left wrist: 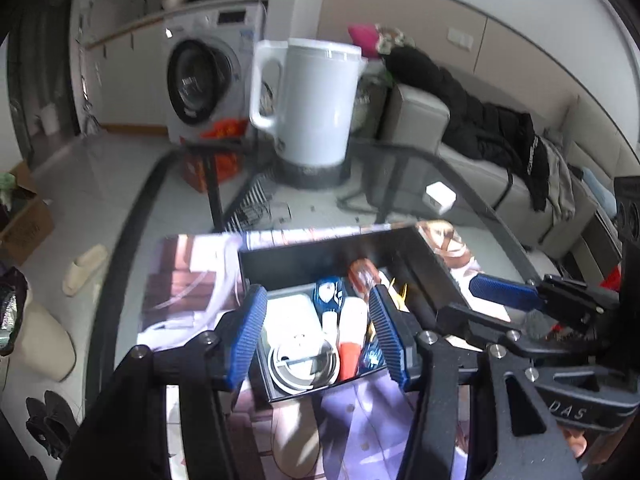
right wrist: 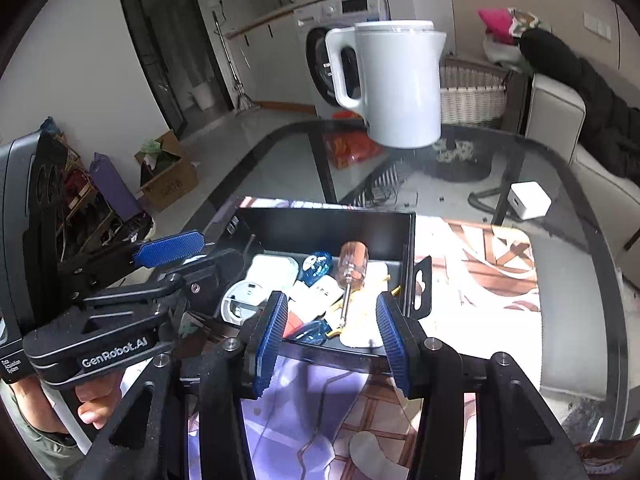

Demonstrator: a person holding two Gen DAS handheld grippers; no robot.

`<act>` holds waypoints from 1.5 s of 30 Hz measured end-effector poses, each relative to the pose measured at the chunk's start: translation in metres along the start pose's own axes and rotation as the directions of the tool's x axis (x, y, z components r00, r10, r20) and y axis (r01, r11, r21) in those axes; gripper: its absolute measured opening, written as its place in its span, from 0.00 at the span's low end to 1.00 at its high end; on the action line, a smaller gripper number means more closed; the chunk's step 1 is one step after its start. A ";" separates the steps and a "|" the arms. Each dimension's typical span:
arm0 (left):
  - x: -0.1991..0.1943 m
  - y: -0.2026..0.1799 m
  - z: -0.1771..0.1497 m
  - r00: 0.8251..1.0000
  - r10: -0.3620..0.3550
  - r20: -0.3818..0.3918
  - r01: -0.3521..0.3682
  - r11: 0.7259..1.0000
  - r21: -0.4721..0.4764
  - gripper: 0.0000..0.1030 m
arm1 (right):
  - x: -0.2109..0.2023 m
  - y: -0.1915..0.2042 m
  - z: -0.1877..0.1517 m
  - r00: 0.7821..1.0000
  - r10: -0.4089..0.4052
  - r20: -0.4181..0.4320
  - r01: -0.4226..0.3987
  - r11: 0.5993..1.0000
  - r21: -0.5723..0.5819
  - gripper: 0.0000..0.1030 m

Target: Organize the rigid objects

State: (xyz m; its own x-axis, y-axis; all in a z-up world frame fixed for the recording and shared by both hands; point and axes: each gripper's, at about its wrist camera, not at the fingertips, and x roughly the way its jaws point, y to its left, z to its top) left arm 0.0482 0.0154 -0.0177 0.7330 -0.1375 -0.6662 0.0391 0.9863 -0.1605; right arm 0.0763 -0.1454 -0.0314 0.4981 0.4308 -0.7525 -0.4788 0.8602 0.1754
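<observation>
Through the left wrist camera, I am holding the left gripper (left wrist: 318, 336) just above the near end of the black box (left wrist: 304, 258), its fingers (left wrist: 250, 340) spread apart and gripping nothing. Below them the box is carrying a round white disc (left wrist: 302, 364), a white tube with an orange cap (left wrist: 352, 334) and a blue-handled piece (left wrist: 330, 292), packed side by side so they sit flat. The box is resting on a printed mat (left wrist: 192, 280) on the glass bench (left wrist: 400, 172), with a white kettle (left wrist: 308, 100) far behind.

Through the right wrist camera, I am keeping the right gripper (right wrist: 332, 332) over the box's near right part, fingers (right wrist: 394, 340) also parted and empty. An amber-handled screwdriver (right wrist: 350, 276) is lying slantwise across the other pieces, handle toward the far wall. A white charger cube (right wrist: 528, 200) is sitting well apart on the bench, outside the box; I judge it as probably the item left to collect.
</observation>
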 end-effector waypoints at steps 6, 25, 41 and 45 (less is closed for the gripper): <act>-0.012 -0.008 -0.004 0.999 0.040 0.033 -0.042 0.998 0.051 0.52 | -0.021 0.013 -0.003 0.997 -0.006 0.081 0.010 0.999 -0.044 0.46; -0.022 -0.004 -0.037 0.996 0.049 0.069 -0.055 0.995 0.082 0.78 | -0.026 0.000 -0.044 0.990 -0.058 0.129 0.059 0.998 -0.002 0.74; -0.082 -0.002 -0.028 0.915 0.073 0.398 -0.087 0.996 0.018 0.91 | -0.091 0.014 -0.055 0.837 -0.144 0.527 0.179 0.984 -0.015 0.88; -0.092 -0.010 -0.029 0.870 0.140 0.472 -0.178 0.983 0.037 0.96 | -0.110 0.023 -0.058 0.776 -0.136 0.615 0.207 0.977 -0.045 0.91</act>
State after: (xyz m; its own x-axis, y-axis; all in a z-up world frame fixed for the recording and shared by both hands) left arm -0.0394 0.0155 0.0238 0.9642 0.0613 -0.2581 -0.0666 0.9977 -0.0120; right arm -0.0317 -0.1886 0.0184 0.8968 0.3852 -0.2177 -0.3973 0.9176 -0.0132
